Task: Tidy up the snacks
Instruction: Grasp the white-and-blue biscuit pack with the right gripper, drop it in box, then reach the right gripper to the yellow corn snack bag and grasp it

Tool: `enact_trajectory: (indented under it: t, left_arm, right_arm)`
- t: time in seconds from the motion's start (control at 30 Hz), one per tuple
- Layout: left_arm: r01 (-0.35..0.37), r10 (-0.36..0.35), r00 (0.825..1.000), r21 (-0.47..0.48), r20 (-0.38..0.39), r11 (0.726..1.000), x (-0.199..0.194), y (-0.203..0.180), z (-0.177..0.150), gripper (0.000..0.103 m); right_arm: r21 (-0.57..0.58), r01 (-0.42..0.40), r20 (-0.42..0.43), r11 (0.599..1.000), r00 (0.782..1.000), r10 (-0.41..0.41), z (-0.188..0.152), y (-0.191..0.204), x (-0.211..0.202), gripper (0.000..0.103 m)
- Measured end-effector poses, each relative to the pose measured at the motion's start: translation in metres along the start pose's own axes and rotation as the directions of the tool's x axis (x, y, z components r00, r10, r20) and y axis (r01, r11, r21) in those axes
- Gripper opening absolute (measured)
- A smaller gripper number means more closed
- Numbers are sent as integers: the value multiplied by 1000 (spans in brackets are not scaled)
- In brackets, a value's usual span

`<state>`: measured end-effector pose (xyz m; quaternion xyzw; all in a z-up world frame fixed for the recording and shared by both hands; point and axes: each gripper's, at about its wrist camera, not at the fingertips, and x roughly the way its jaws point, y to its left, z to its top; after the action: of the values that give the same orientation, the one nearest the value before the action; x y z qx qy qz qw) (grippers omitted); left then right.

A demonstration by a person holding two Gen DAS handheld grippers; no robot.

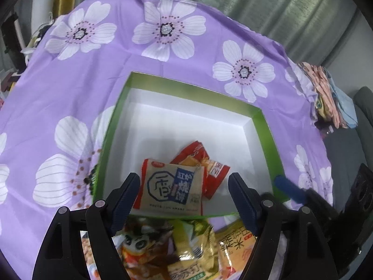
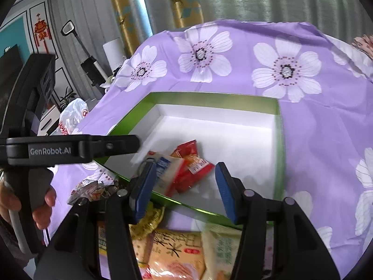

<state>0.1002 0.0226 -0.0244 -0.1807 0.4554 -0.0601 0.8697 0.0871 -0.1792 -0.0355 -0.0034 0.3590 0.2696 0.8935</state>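
We are holding left gripper (image 1: pixel 184 186) released, empty | right gripper (image 2: pixel 184 186) released, empty | left body reading "GenRobot.AI" | tan packet (image 1: pixel 171 189) lying in box (image 1: pixel 263 126).

Left gripper (image 1: pixel 184 182) hangs over the near edge of the green box (image 1: pixel 263 126), jaws spread wide, nothing between them. Right gripper (image 2: pixel 184 182) sits over that same near edge, jaws also wide apart and empty. In the right wrist view, a bare hand (image 2: pixel 28 200) wraps the left gripper's handle, left of the box.
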Motion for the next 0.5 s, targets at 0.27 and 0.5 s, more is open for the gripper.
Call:
enact_trajectory:
  t: [0.27, 0.5]
  left_arm:
    - [-18, 18, 1000, -1, 3, 1000, -22, 5, -18, 78]
    - [4, -4, 1000, 3, -18, 1000, -38, 6, -45, 79]
  right_arm:
    - [32, 38, 20, 999, 999, -38, -13, -13, -34, 58]
    - [52, 48, 8, 997, 999, -49, -34, -15, -54, 59]
